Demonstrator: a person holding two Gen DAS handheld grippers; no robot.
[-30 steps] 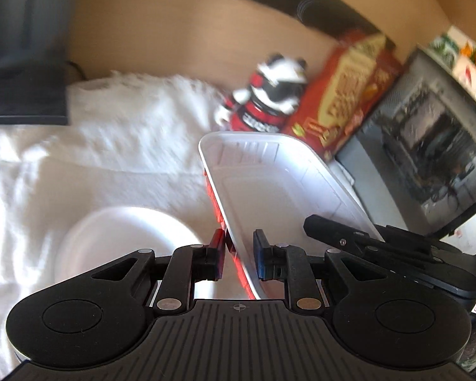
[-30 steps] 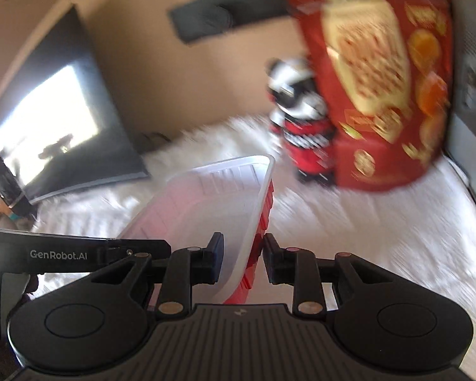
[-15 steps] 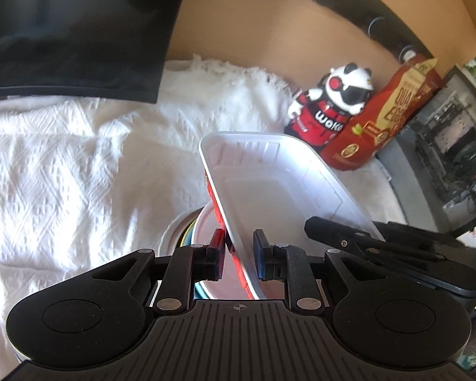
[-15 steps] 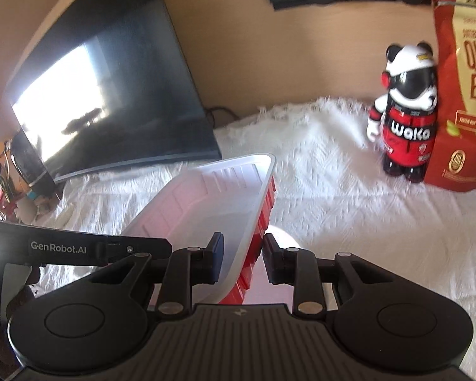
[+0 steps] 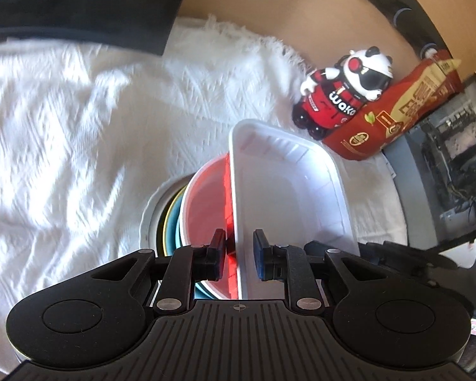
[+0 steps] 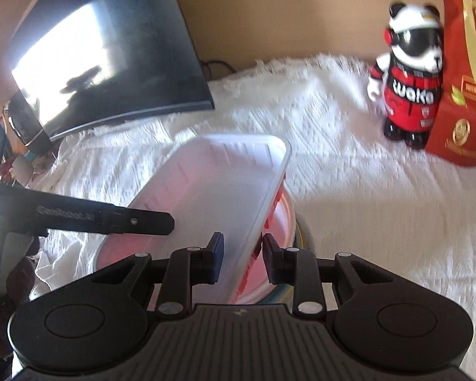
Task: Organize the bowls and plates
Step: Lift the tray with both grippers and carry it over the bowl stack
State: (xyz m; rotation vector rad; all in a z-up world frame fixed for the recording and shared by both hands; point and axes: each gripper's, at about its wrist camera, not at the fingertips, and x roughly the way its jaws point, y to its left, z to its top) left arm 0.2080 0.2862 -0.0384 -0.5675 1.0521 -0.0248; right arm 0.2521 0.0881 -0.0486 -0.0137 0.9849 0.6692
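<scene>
**Tray held over the bowl stack from both sides**

Left gripper [image 5: 237, 255] is pinching the left rim of the white rectangular tray [image 5: 288, 197], jaws nearly closed on it. Right gripper [image 6: 241, 258] is clamping the opp. rim [image 6: 263, 203] the same way. Tray is sitting just above the stack of bowls [image 5: 203, 209], w/ red underside showing. Left view alone is showing the stack's blue and yellow rims plus a grey case right of the tray. Right view alone is showing the dark monitor [image 6: 111, 47] behind the tray. Panda figure [image 5: 342, 92] and red snack bag [image 5: 393, 117] are standing beyond the tray on the white cloth [image 5: 63, 146].
</scene>
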